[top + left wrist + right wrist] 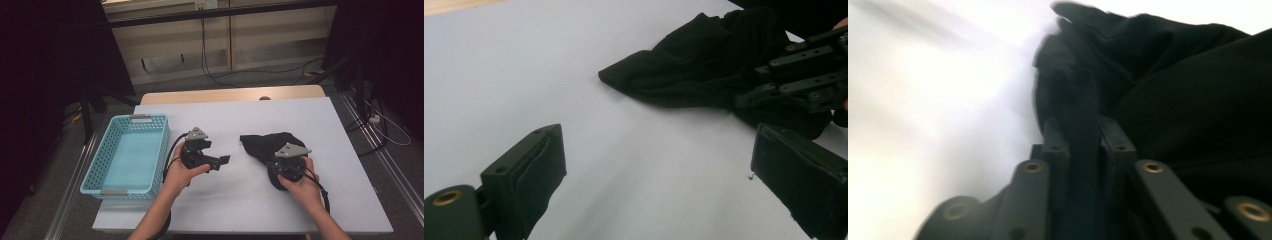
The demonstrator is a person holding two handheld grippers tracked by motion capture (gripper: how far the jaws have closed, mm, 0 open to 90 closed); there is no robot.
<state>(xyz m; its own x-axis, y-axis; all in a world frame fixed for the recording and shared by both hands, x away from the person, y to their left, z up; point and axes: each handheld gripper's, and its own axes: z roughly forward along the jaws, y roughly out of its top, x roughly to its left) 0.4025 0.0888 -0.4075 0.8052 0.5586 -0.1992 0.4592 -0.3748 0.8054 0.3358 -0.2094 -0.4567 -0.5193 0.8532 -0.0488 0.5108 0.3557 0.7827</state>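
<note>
Two grippers are over the white table top [240, 195] and we have them both in hand. Our right gripper [1082, 107] is down on the black cloth [267, 142], and in its own view the two jaws stand close together with a dark fold of that cloth squeezed between them, so we call it clamped on the fabric. From above, the right hand [299, 187] holds that gripper [276, 160] over the near edge of the cloth, grey plate on top. The cloth itself lies crumpled on the table, right of the middle, with a pointed corner reaching toward the left. In the left gripper view we see the same cloth [704, 65] spread ahead of us, with the right gripper's black linkage pressed into its right side.

Our left gripper [656, 175] has its jaws spread wide with nothing but bare table between the pads. From above, it [223, 161] sits in the left hand [181, 172], pointing toward the cloth but apart from it. Just left of that hand stands the turquoise basket [160, 150] near the table's left edge.
</note>
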